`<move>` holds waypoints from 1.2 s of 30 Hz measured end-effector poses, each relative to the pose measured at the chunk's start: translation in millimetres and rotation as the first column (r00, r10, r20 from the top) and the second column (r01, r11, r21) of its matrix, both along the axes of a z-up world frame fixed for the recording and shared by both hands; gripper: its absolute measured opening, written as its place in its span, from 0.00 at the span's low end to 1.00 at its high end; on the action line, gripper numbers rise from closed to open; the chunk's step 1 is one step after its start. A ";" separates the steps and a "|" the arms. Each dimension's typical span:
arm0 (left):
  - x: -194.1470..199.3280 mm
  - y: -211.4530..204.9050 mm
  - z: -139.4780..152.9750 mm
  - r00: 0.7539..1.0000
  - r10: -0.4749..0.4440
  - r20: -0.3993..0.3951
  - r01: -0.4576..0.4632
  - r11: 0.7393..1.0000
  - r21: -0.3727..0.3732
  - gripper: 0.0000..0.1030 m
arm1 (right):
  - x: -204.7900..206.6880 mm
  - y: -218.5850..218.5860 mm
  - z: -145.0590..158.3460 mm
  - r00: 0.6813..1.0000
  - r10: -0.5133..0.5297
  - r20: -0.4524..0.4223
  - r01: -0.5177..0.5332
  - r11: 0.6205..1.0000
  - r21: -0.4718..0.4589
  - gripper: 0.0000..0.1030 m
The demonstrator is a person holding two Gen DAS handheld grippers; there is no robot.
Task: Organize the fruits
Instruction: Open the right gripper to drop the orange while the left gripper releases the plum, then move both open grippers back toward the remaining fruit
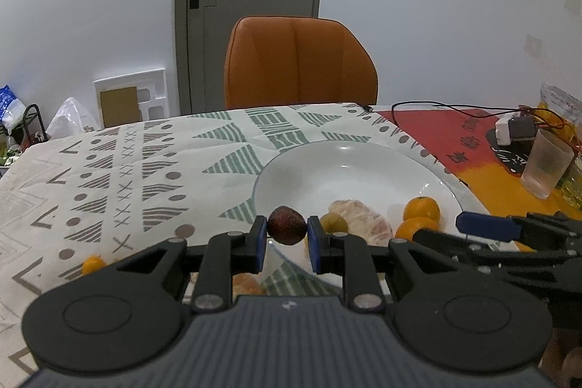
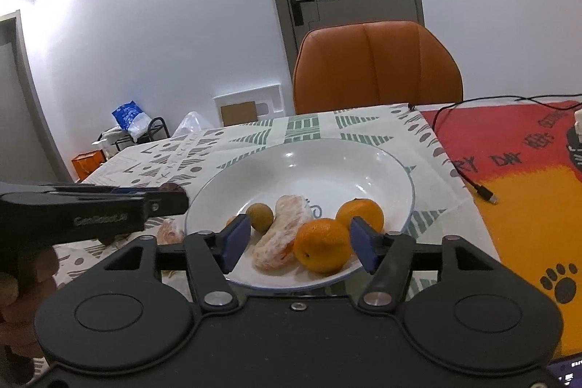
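Two tools are at the white plate (image 2: 396, 170) on the patterned worktop (image 1: 120, 166). The left tool (image 1: 286, 231) is clamped on a small dark red fruit (image 1: 286, 225), held at the plate's near-left rim, above the cloth and not yet inside the dish. The right tool (image 2: 300, 237) hovers with its fingers apart and nothing between them, low over the near rim of the plate.

On the plate lie two oranges (image 2: 322, 244), touching each other, a peeled citrus piece (image 2: 282, 235) beside them, and a small green-brown fruit (image 2: 260, 216) to its left. Off the plate, a small orange fruit (image 1: 92, 264) sits on the cloth near the left tool, and another peeled segment (image 2: 170, 231) lies just beside the plate's left rim.

My worry is the red fruit itself: it is small and round and pinched only at its sides, so I judge a tilt or a loosened squeeze could let it drop on the cloth and roll away. Released at the rim instead of further in, it might bounce off the edge. With the two tools this near, they could also bump together and knock the oranges.
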State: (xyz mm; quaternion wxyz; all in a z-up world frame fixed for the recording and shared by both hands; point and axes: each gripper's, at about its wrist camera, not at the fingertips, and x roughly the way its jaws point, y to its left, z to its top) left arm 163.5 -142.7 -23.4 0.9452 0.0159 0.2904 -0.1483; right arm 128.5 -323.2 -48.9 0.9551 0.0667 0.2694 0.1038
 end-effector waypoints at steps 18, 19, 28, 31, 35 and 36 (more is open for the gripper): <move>-0.4 1.0 5.3 0.999 0.051 0.013 -0.052 0.998 0.048 0.48 | -0.1 -1.1 -3.5 1.000 0.003 -0.012 -0.003 0.999 0.035 0.61; -2.0 3.5 5.9 0.998 0.059 0.017 -0.059 0.997 0.049 0.54 | -0.3 0.2 -3.0 1.000 0.005 -0.011 -0.005 0.999 0.036 0.62; -13.9 28.7 9.5 0.992 0.127 0.019 -0.128 0.990 0.053 0.72 | -7.8 17.2 2.7 1.000 0.029 0.010 -0.030 0.999 0.031 0.73; -19.3 36.1 11.6 0.989 0.144 0.031 -0.145 0.988 0.056 0.77 | -9.8 22.8 3.9 0.999 0.035 0.011 -0.036 0.999 0.033 0.79; -25.2 46.4 13.6 0.983 0.176 0.043 -0.178 0.982 0.056 0.82 | -12.5 30.7 5.8 0.999 0.051 0.017 -0.052 0.998 0.036 0.87; -26.1 48.8 14.0 0.983 0.179 0.043 -0.181 0.982 0.057 0.83 | -13.0 32.8 6.2 0.998 0.054 0.019 -0.054 0.998 0.037 0.88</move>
